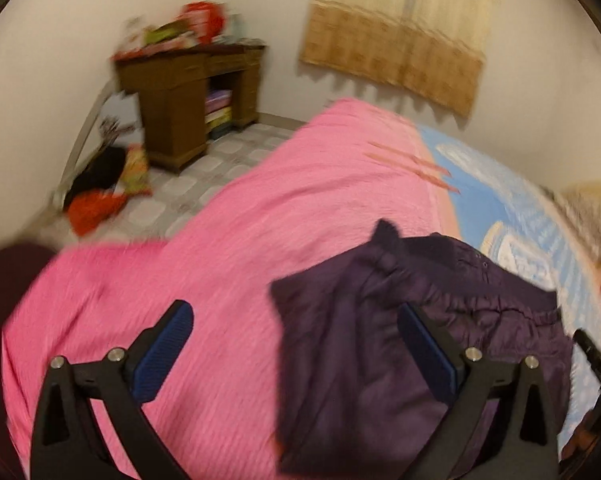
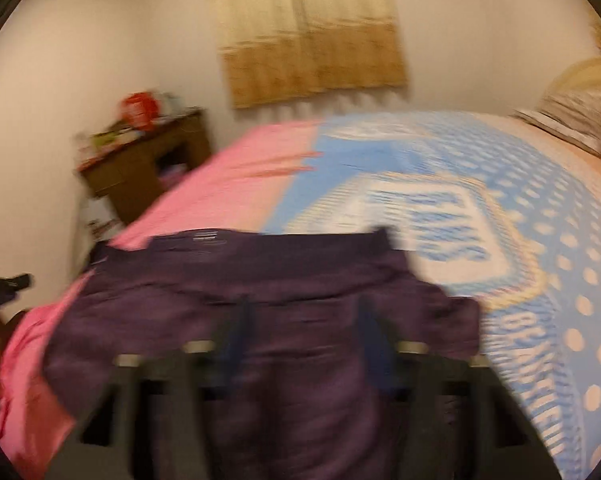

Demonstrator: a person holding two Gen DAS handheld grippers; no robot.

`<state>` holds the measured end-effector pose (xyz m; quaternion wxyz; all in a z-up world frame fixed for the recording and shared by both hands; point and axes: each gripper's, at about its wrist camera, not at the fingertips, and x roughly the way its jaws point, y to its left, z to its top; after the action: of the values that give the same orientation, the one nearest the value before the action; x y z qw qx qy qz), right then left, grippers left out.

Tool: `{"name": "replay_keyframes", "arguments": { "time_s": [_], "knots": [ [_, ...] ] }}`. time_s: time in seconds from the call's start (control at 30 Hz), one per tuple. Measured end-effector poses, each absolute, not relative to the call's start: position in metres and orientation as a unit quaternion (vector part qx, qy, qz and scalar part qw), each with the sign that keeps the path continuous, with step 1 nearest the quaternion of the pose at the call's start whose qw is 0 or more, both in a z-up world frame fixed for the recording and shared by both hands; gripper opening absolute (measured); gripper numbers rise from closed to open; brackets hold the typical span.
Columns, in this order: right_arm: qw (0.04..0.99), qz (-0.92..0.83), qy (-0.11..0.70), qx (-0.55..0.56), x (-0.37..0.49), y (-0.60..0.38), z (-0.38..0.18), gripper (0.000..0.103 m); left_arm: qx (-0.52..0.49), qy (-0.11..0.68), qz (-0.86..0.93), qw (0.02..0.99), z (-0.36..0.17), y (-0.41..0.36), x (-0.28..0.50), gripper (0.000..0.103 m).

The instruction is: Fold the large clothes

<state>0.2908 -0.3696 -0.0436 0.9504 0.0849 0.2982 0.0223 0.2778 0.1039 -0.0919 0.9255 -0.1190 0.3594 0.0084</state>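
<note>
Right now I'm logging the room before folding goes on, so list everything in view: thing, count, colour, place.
Garment: one, dark purple, lying on the bed under both grippers.
Pink cover: one, on the bed's left part.
Blue dotted blanket: one, on the bed's right part.
Wooden desk: one, brown, far corner, cluttered top.
Wall cloth: one, beige, on the far wall.
Bags: several, red and black, on the floor.
Left gripper: black with blue pads, open, empty.
Right gripper: black, blurred, jaws apart, holding nothing.
</note>
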Motion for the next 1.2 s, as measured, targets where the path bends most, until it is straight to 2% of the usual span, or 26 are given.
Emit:
{"name": "replay_keyframes", "arguments": {
  "time_s": [0.2, 0.33, 0.37, 0.53, 0.67, 0.97, 1.2],
  "knots": [
    [0.952, 0.113, 0.279, 0.048, 0.29, -0.275, -0.037, 0.018, -0.215, 0.351, 0.043, 0.91, -0.136, 0.128, 0.237, 0.103],
    [0.922, 0.101, 0.369, 0.052, 0.323, -0.251, -0.105, 0.018, -0.196, 0.374, 0.05, 0.905, -0.161, 0.108, 0.237, 0.103],
    [0.928, 0.106, 0.355, 0.033, 0.322, -0.249, -0.126, 0.018, -0.201, 0.377, 0.045, 0.903, -0.167, 0.103, 0.238, 0.103],
    [0.929, 0.116, 0.347, 0.056, 0.325, -0.257, -0.126, 0.018, -0.222, 0.383, 0.034, 0.896, -0.183, 0.095, 0.24, 0.103],
    [0.931, 0.113, 0.343, 0.049, 0.321, -0.259, -0.128, 0.018, -0.209, 0.385, 0.047, 0.898, -0.176, 0.091, 0.239, 0.103],
    [0.933, 0.117, 0.336, 0.054, 0.311, -0.259, -0.127, 0.018, -0.109, 0.385, 0.092, 0.912, -0.162, 0.075, 0.228, 0.103],
    [0.933, 0.119, 0.336, 0.057, 0.31, -0.26, -0.127, 0.018, -0.139, 0.375, 0.073, 0.914, -0.157, 0.082, 0.22, 0.103]
  ]
}}
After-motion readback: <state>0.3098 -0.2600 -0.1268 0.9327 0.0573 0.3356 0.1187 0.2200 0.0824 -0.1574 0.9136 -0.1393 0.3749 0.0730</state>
